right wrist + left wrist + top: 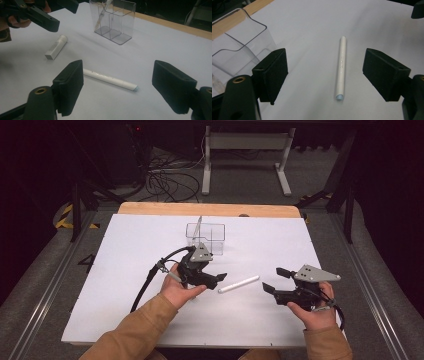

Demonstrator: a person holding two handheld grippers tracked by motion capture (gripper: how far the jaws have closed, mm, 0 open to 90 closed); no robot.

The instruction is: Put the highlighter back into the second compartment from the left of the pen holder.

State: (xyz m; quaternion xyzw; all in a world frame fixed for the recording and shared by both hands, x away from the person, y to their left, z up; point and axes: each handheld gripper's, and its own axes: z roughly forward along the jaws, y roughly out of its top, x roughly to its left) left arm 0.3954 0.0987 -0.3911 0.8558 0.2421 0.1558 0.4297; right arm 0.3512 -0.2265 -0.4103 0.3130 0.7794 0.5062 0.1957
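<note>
White pen [341, 67]: lies flat on the white bench [150, 240], uncapped, between the two grippers and nearer the left one. Judged light, rigid, smooth plastic barrel; round, so likely to roll if nudged and to slip under a shallow pinch. Best hold judged to be mid-barrel, pads square across its length, clear of the pale blue tip end.

Left gripper [325, 72]: fingers apart, pen framed between them on the bench, no contact seen. Right gripper [117, 86]: fingers apart, nothing held, pen lying across its line of sight.

Cap [56, 47]: short white cap, lying on its side near the left gripper, apart from the pen. Probably as light and as prone to roll.

Clear holder [205, 238]: transparent, compartmented, stands upright past the left gripper toward the far edge; one slim item [102, 13] leans inside, identity not legible. Looks rigid but easily tipped or pushed.

Count: pens on bench 1; caps 1; holders 1; items in holder 1; grippers 2.
</note>
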